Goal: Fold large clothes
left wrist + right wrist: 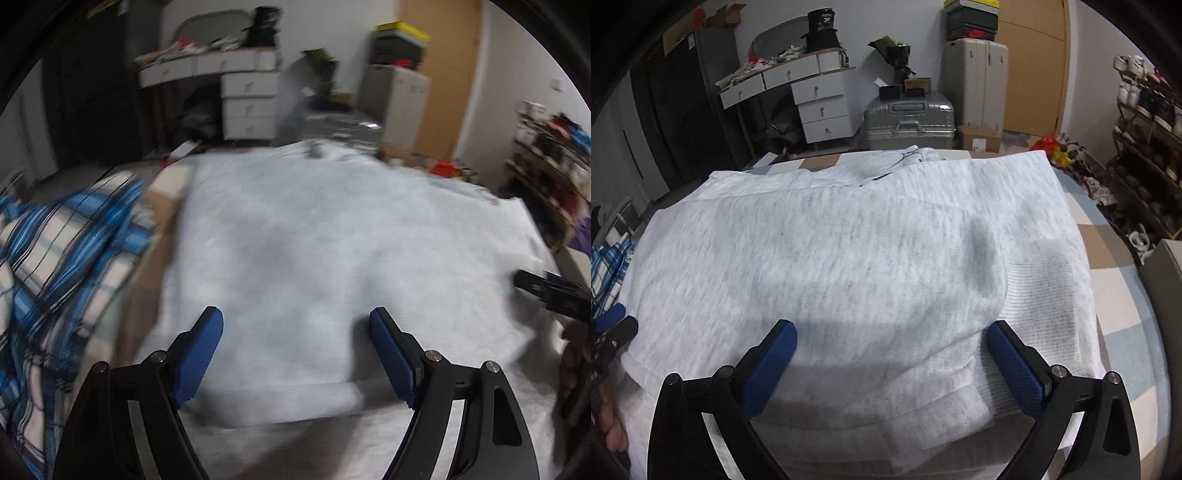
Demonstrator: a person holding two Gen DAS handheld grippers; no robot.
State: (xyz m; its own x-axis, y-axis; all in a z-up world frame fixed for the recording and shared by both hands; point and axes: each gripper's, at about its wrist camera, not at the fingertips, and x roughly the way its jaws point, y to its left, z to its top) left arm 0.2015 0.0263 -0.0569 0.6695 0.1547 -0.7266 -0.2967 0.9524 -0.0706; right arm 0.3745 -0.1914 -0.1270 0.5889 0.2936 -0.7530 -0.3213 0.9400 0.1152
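Note:
A large pale grey sweatshirt [314,229] [831,240] lies spread flat on a checked cover [1115,280], collar at the far end. One sleeve is folded across its near part, with the ribbed cuff [942,410] lying close below my right gripper. My left gripper [295,314] hovers open over the near left part of the garment, nothing between its blue pads. My right gripper [892,326] is wide open over the near right part, next to the ribbed hem [1041,295], and holds nothing. Each gripper shows at the edge of the other's view: the right gripper [546,291], the left gripper [613,325].
A blue plaid garment [66,266] [605,269] lies bunched at the left of the sweatshirt. Beyond the far edge stand white drawers [820,103], a silver suitcase [908,118] and a cardboard box [979,138]. A shoe rack [1145,129] lines the right wall.

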